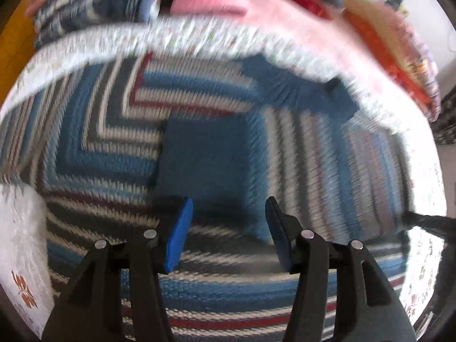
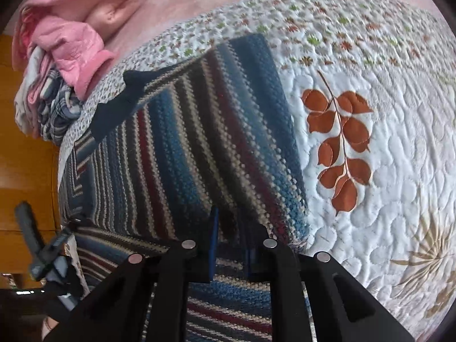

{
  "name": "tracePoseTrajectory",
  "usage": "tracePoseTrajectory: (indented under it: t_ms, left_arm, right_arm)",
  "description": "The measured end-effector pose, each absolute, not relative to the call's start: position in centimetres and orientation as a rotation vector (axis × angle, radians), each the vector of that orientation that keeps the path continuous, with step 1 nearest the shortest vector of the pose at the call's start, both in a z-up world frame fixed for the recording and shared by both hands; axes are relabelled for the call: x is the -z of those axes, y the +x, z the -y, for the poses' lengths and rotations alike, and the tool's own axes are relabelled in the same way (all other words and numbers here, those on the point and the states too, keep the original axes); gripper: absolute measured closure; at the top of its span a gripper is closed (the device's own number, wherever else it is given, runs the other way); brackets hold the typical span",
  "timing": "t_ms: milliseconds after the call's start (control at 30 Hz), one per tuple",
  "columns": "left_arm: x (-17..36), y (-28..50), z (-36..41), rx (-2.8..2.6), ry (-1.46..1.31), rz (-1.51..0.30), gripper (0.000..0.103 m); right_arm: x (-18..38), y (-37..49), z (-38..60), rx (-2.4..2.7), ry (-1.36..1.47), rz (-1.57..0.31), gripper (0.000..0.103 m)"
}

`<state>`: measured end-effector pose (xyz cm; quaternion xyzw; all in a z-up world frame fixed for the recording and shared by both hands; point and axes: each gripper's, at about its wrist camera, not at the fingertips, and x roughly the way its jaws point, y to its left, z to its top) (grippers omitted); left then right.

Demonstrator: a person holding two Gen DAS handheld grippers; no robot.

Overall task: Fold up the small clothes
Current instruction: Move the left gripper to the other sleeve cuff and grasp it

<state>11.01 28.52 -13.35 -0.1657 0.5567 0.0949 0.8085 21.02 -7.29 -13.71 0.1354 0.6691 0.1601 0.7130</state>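
A knitted sweater [image 1: 119, 142] with blue, white, grey and dark red stripes lies on a white quilted bedspread [image 2: 384, 156]. The left wrist view is blurred by motion. My left gripper [image 1: 229, 225] hovers low over the sweater's solid blue patch [image 1: 205, 156], open, with nothing between its blue pads [image 1: 179, 236]. My right gripper [image 2: 230, 245] is at the near edge of the sweater [image 2: 185, 148], its jaws closed to a narrow gap on a raised fold of the knit. A dark navy cuff [image 2: 134, 81] sticks out at the sweater's far left.
A heap of pink and plaid clothes [image 2: 71, 42] sits at the back left of the bed. An orange leaf embroidery [image 2: 342, 142] marks the quilt right of the sweater. Orange wood [image 2: 25, 156] shows past the bed's left edge. The other handheld tool [image 2: 37, 250] is at lower left.
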Motion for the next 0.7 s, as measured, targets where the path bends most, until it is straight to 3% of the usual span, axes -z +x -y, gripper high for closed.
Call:
tracePoseTrajectory:
  t_ms: [167,267,367,700]
  left_arm:
    - [12.6,10.8,-28.7,-0.174,-0.349,-1.195,0.049]
    - [11.4,10.1,-30.0,-0.199,-0.393,-1.202,0.049]
    - [9.2,9.3,-32.5,-0.240,-0.402,-1.193,0.042]
    - [4.9,2.0,-48.3,-0.523,-0.455,-1.120,0.030]
  right_arm:
    - [13.8,21.0,6.2,-0.350,0.249,-1.485,0.087]
    - [12.7,20.8,5.5,-0.370,0.231,-1.460,0.072]
    - [11.1,20.7,4.5,-0.402,0.220,-1.413,0.058]
    - [8.1,18.6,0.0,-0.487,0.123,-1.328,0.034]
